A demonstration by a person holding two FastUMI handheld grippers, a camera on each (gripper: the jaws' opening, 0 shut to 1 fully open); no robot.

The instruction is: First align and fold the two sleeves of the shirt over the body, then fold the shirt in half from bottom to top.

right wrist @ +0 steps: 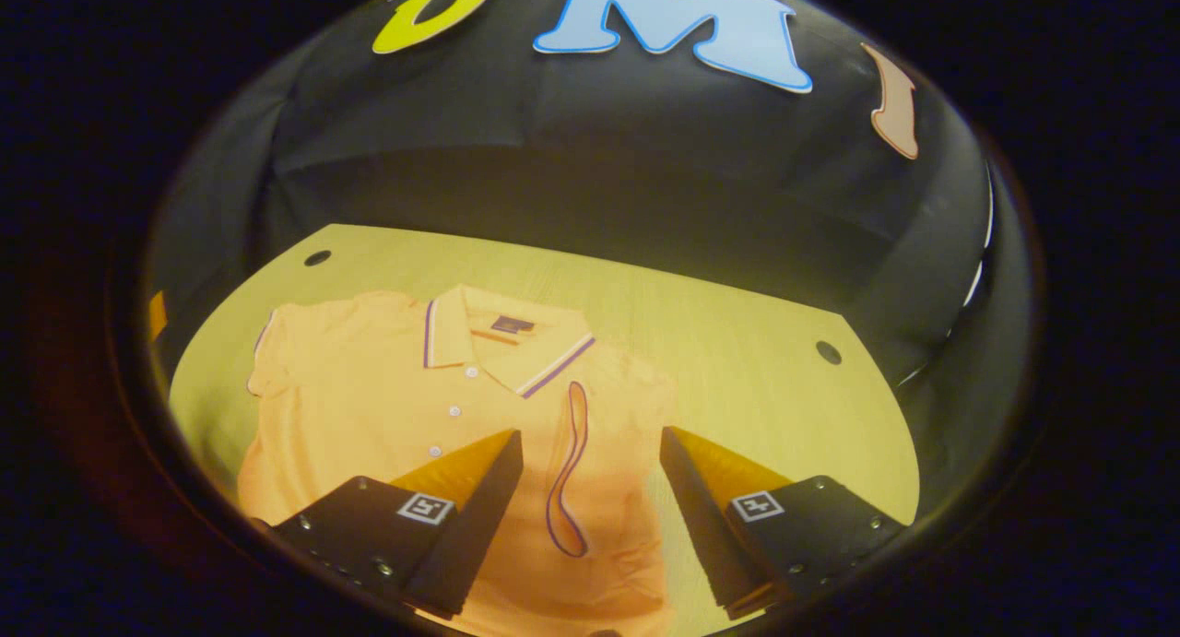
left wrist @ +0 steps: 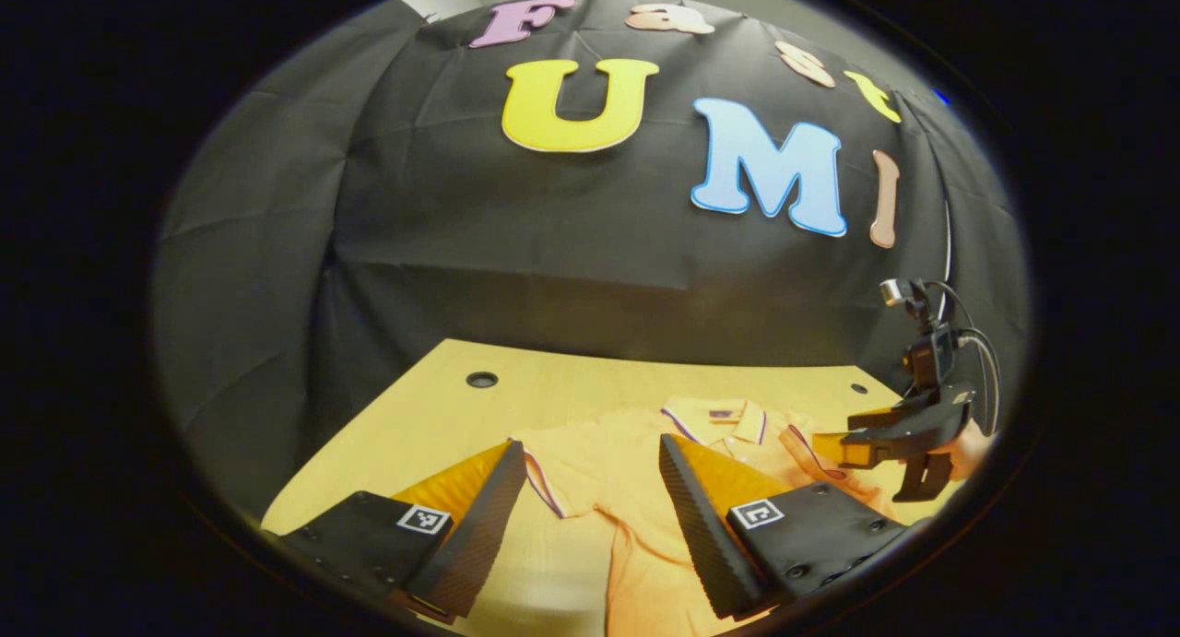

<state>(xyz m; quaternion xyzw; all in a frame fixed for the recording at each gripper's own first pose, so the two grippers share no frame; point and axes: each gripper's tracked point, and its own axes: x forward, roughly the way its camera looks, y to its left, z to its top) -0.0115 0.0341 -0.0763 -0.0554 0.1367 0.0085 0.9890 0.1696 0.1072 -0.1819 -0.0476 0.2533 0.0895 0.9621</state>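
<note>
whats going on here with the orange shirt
A person is folding an orange polo shirt on a wooden table, using a handheld gripper in each hand. In the right gripper view, one sleeve is already folded over the body, while the other sleeve is flat and unfolded. The right gripper is open above the folded sleeve. The left gripper is open near the unfolded sleeve. Neither holds any cloth, and the bottom-to-top fold is not yet done.

I see my right tongs [right wrist: 590,489] spread wide above the shirt [right wrist: 387,406], one sleeve [right wrist: 567,471] folded over its body.
</note>
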